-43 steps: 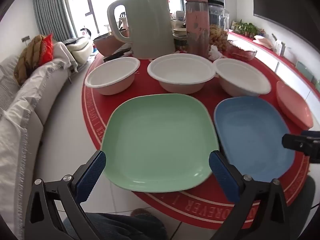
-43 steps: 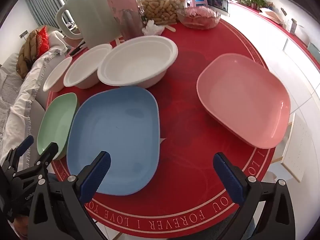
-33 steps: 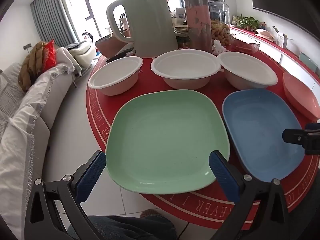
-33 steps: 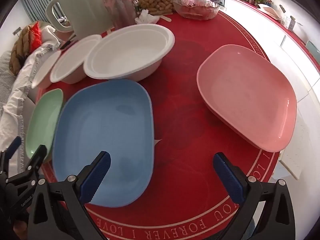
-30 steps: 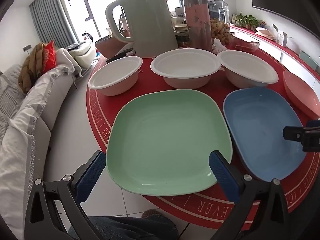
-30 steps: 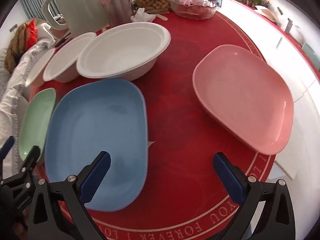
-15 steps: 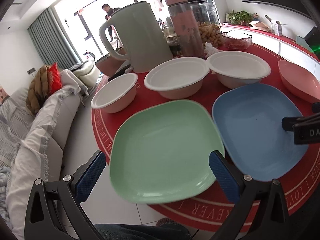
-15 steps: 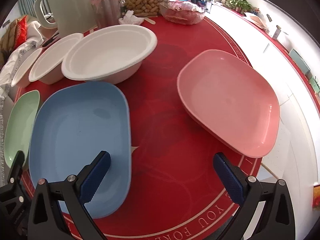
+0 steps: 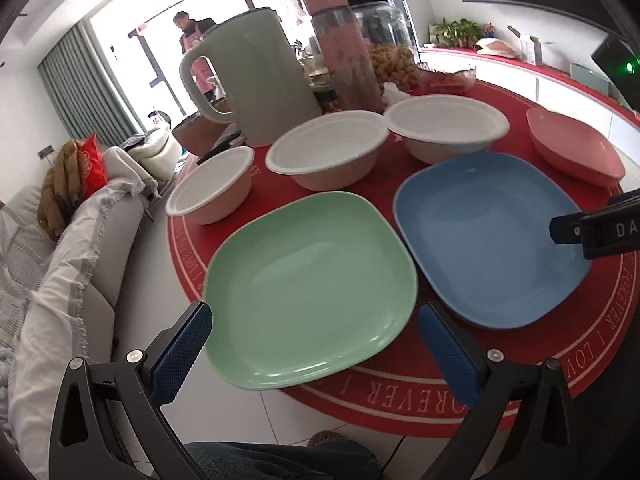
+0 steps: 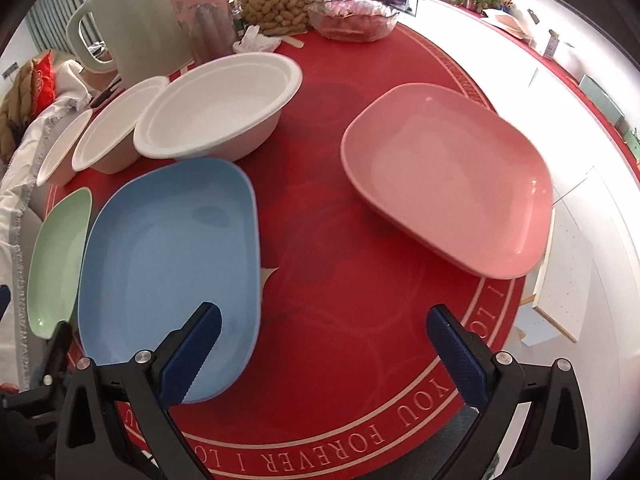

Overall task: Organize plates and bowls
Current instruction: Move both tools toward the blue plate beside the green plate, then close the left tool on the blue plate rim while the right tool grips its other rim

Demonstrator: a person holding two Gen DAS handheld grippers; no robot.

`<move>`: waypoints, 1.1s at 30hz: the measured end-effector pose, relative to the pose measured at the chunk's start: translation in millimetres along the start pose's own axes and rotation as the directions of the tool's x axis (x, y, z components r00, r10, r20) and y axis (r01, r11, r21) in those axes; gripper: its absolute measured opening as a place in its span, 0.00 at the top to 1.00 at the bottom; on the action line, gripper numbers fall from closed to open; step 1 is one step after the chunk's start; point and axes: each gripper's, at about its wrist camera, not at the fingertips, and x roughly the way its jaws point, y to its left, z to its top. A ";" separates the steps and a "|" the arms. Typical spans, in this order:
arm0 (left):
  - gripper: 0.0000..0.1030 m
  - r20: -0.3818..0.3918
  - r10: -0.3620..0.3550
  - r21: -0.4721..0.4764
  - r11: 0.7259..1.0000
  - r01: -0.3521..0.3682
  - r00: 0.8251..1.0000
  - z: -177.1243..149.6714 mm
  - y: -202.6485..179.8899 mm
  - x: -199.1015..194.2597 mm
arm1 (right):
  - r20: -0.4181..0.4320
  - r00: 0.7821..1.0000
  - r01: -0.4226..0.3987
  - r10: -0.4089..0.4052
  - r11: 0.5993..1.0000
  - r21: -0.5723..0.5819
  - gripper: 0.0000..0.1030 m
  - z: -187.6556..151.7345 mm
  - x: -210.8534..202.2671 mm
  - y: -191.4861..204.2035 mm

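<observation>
We see three plates in a row along the near edge of the round red table (image 10: 352, 360): green plate (image 9: 312, 292) on the left, blue plate (image 10: 168, 264) in the middle, pink plate (image 10: 448, 172) on the right. Behind them are three white bowls: left bowl (image 9: 210, 190), middle bowl (image 9: 326, 152), right bowl (image 10: 218, 110). Nothing is stacked yet.

Our left gripper (image 9: 316, 344) is wide open and empty, and the green plate's near rim sits right between its blue pads. That plate lies dead ahead of it and overhangs the table edge a bit.

Our right gripper (image 10: 324, 348) is also wide open and empty. It points at bare red table between the blue and pink plates. Its left pad hangs over the blue plate's near right corner; whether it touches, we cannot tell. The pink plate lies ahead and to its right, well apart, long axis running diagonally from far left to near right.

We judge the left hand is nearer a grasp: green rim straight ahead. For the right hand, blue is closer than pink. The blue plate's long axis runs away from us, so a pinch on its near rim looks like the easy entry.

Behind the bowls stand a kettle (image 9: 256, 76) and a pink bottle (image 9: 344, 48), out of the way.
</observation>
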 end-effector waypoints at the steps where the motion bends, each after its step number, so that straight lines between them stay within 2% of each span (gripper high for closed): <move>1: 0.00 -0.003 0.008 0.001 1.000 -0.008 1.000 -0.3 0.0 1.9 | -0.005 1.000 -0.001 0.001 1.000 -0.003 0.00 -0.7 0.9 1.4; 8: 0.00 -0.040 0.044 -0.090 0.995 -0.047 0.998 4.4 27.4 22.4 | -0.011 1.000 0.024 -0.025 0.999 -0.036 0.00 -4.3 3.3 9.5; 13: 0.00 -0.072 0.066 -0.141 0.987 -0.076 0.995 3.3 49.2 35.5 | -0.035 0.999 0.034 -0.035 0.999 -0.026 0.00 -9.1 -1.9 -0.3; 15: 0.00 -0.079 0.019 -0.182 0.983 -0.033 0.997 3.3 56.8 31.2 | -0.045 0.998 0.035 -0.035 0.999 -0.012 0.00 -14.7 -6.0 -11.7; 19: 0.00 -0.061 -0.139 -0.242 0.963 0.121 0.988 11.5 55.7 13.2 | -0.044 0.999 0.010 -0.008 0.999 0.034 0.00 -20.6 -13.3 -30.5; 21: 0.00 -0.062 -0.216 -0.254 0.948 0.194 0.974 18.8 47.1 5.3 | -0.040 0.998 -0.044 0.046 0.997 0.057 0.00 -20.0 -17.1 -33.9; 24: 0.00 -0.089 -0.288 -0.243 0.935 0.260 0.954 29.4 26.0 0.8 | -0.037 0.996 -0.084 0.086 0.995 0.051 0.00 -15.9 -18.0 -31.8; 27: 0.00 -0.136 -0.333 -0.258 0.921 0.291 0.933 37.0 6.2 3.6 | -0.042 0.995 -0.086 0.086 0.996 0.014 0.00 -14.2 -18.3 -25.5; 30: 0.00 -0.174 -0.347 -0.289 0.913 0.289 0.922 41.1 -2.6 10.3 | -0.050 0.996 -0.073 0.071 0.997 -0.034 0.00 -5.2 -14.2 -15.0; 33: 0.00 -0.188 -0.335 -0.294 0.916 0.272 0.923 44.1 -10.4 13.6 | -0.022 0.999 -0.033 0.032 0.996 -0.078 0.00 -1.3 -10.2 -15.4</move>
